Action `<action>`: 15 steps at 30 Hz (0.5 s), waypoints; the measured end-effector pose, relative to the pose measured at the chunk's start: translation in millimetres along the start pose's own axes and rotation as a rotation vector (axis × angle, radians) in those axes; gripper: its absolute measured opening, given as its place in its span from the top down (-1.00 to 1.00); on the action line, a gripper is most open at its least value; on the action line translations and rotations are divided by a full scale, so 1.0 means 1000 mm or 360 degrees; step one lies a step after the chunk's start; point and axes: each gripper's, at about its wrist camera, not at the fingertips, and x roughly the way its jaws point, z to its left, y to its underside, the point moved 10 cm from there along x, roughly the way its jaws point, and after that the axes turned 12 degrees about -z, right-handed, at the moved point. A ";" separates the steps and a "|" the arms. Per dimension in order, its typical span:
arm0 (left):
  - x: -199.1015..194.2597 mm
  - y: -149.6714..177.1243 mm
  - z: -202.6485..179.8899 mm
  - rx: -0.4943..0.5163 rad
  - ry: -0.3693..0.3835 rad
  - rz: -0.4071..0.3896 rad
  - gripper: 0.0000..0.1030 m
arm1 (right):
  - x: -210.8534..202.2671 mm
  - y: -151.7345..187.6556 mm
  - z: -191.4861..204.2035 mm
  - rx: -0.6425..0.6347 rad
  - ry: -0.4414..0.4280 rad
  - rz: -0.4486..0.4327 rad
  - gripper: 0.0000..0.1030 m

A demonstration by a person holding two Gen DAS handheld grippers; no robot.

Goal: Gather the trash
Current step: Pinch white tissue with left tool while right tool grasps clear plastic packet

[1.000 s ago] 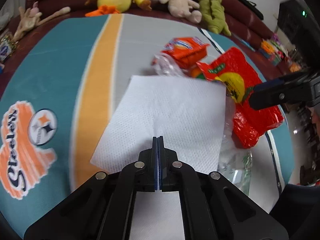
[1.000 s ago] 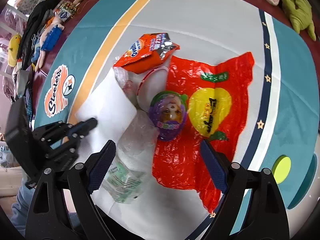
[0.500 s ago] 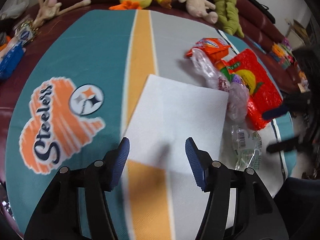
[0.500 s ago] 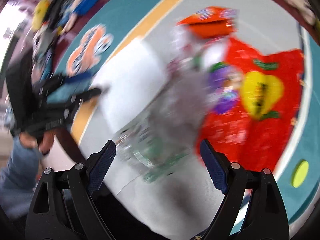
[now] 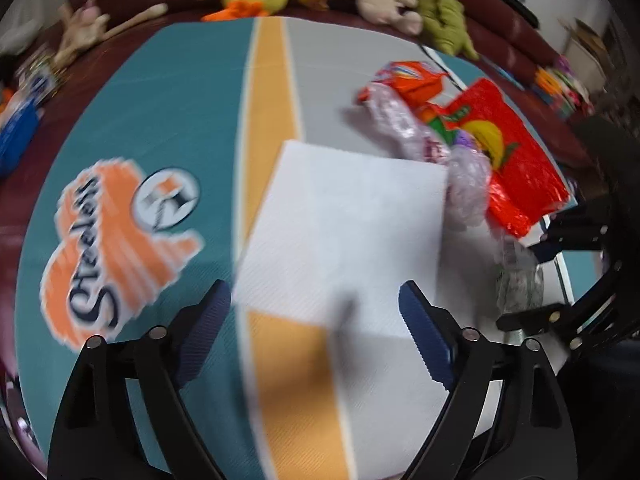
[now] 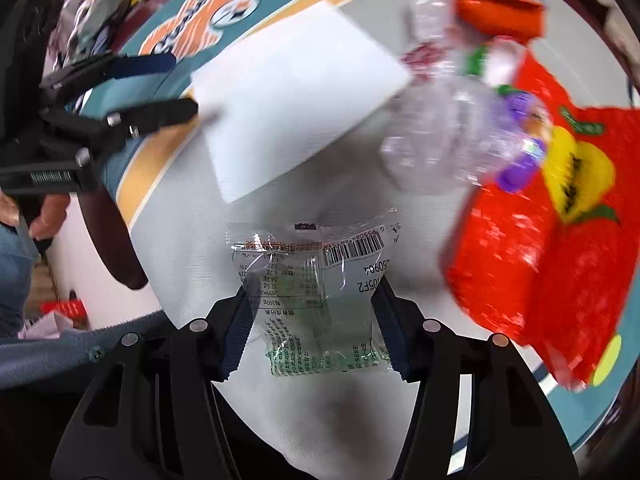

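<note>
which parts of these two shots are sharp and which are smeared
Left wrist view: the left gripper is crisp, while the white napkin and the Steelers logo are motion-smeared. Right wrist view: the clear printed wrapper between the right gripper fingers is sharp, its barcode readable; the red bag and crumpled clear plastic are blurred. Both views bow strongly toward the edges.

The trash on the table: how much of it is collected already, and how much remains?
Nothing looks collected yet. The left gripper, jaws just opened, has let go of the white napkin, which lies flat. The right gripper has been closing around the clear wrapper; whether its pads already press it is unclear. Still left: the red bag, orange snack packet and crumpled plastic.
</note>
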 end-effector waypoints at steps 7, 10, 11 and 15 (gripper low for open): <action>0.039 0.000 -0.023 0.0109 0.0069 0.0158 -0.81 | -0.039 -0.018 -0.036 0.0210 0.0009 -0.0158 -0.07; 0.049 0.005 -0.038 0.0238 0.0013 0.0166 -0.92 | -0.049 -0.018 -0.050 0.0270 0.0012 -0.0207 -0.07; 0.051 0.007 -0.041 0.0281 -0.0016 0.0162 -0.92 | -0.050 -0.020 -0.052 0.0285 0.0010 -0.0217 -0.07; 0.052 0.005 -0.045 0.0308 -0.0069 0.0094 -0.82 | -0.057 -0.018 -0.064 0.0352 0.0005 -0.0257 -0.08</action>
